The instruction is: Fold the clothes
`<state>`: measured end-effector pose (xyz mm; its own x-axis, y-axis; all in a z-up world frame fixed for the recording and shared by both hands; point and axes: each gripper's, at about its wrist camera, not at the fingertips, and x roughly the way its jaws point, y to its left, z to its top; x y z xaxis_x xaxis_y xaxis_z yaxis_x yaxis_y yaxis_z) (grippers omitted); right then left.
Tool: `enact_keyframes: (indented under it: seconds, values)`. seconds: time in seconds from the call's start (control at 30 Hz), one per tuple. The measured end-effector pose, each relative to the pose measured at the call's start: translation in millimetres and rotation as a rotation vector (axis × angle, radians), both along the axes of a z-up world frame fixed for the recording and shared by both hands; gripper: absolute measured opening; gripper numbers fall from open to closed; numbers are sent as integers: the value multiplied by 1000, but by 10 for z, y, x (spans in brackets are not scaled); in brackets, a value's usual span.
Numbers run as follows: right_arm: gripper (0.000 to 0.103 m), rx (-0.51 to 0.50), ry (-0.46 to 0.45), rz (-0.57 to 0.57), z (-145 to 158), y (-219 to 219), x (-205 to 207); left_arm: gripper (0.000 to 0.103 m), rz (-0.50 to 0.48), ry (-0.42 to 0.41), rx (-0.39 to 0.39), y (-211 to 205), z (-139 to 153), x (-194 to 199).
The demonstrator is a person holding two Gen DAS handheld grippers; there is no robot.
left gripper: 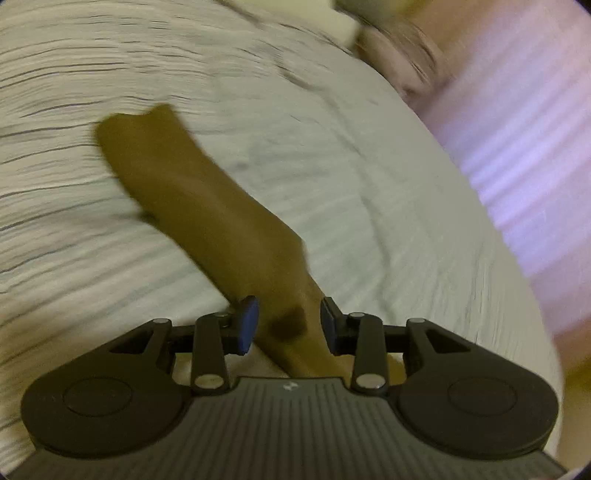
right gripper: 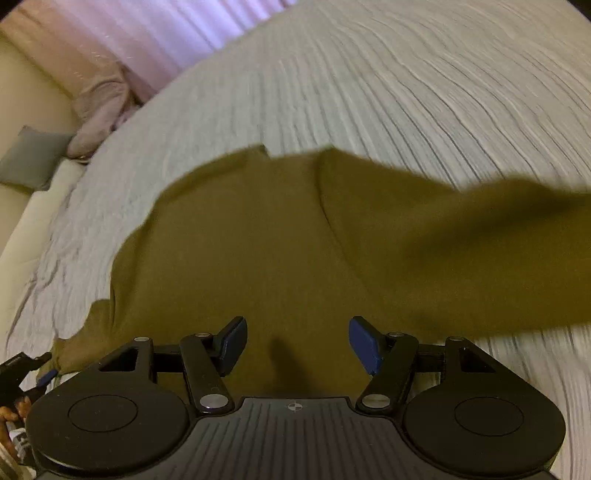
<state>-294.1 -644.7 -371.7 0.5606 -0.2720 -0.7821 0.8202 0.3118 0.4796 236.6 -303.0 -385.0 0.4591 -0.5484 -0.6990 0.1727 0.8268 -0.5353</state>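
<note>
Olive-brown fabric fills both your views: the garment (right gripper: 295, 240) lies spread on the pale ribbed bedspread (right gripper: 406, 74), taking up the middle and right of the right wrist frame, with one long part reaching off the right edge. In the left wrist frame you see a narrower strip of the same garment (left gripper: 207, 206), like a sleeve, running from the lower centre up toward the upper left across the bedspread (left gripper: 332, 147).

Your left gripper (left gripper: 289, 325) has its jaws parted, with the blue pads on either side of the strip's near end; the cloth sits between them, but neither pad presses on it. A dark shadow falls on the fabric there.

Your right gripper (right gripper: 297, 343) stands with its jaws wide apart above the body of the garment, gripping nothing; the cloth lies flat beneath.

Both frames are smeared by motion blur, so fine folds cannot be made out. At the lower left edge of the right wrist frame, part of the left gripper (right gripper: 44, 376) and a hand (right gripper: 11, 417) show. A pinkish curtain (right gripper: 166, 29) hangs at the upper left there, with a grey cushion (right gripper: 33, 158) below it.
</note>
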Motion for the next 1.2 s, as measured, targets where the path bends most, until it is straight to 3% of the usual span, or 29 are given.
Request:
enact_keyframes:
  seconds: [0.2, 0.33, 0.37, 0.43, 0.5, 0.57, 0.6, 0.67, 0.73, 0.77, 0.83, 0.87, 0.93, 1.0, 1.07, 1.1, 1.2]
  values:
    - [66, 15, 50, -59, 112, 360, -101, 37, 160, 62, -37, 545, -53, 179]
    - [66, 21, 79, -102, 122, 487, 112, 37, 184, 41, -60, 592, -210, 513]
    - [66, 18, 89, -110, 123, 519, 138, 32, 179, 51, -57, 583, -250, 590]
    - [66, 10, 106, -115, 132, 602, 215, 2, 158, 69, -79, 579, -301, 711]
    - [66, 4, 126, -117, 155, 669, 273, 3, 100, 41, -45, 555, -202, 765]
    - [66, 0, 145, -121, 181, 695, 341, 3, 64, 12, -27, 563, 74, 764]
    - [66, -5, 149, -122, 199, 705, 358, 3, 38, -22, 6, 546, 211, 758]
    - [66, -16, 157, -126, 244, 752, 346, 7, -58, -157, 167, 431, 407, 752]
    - [66, -18, 159, -135, 240, 744, 412, 23, -154, -291, 328, 315, 603, 745]
    - [66, -17, 159, -140, 234, 740, 446, 31, -184, -312, 399, 288, 610, 760]
    - [66, -11, 161, -142, 224, 745, 505, 20, -174, -193, 467, 368, 364, 853]
    - [66, -9, 162, -140, 230, 750, 530, 17, -112, -88, 383, 524, 271, 902]
    - [66, -16, 165, -128, 250, 775, 561, 17, 55, 61, 135, 877, 174, 914]
    - [66, -25, 180, -120, 253, 794, 540, 19, 151, 70, -45, 1054, 192, 820]
    - [66, -19, 188, -135, 222, 809, 493, 20, 108, 8, -86, 981, 251, 753]
    - [66, -11, 188, -147, 198, 814, 463, 20, 42, -25, -81, 868, 271, 738]
    - [66, 10, 183, -175, 121, 829, 379, 23, -157, -77, -6, 488, 209, 688]
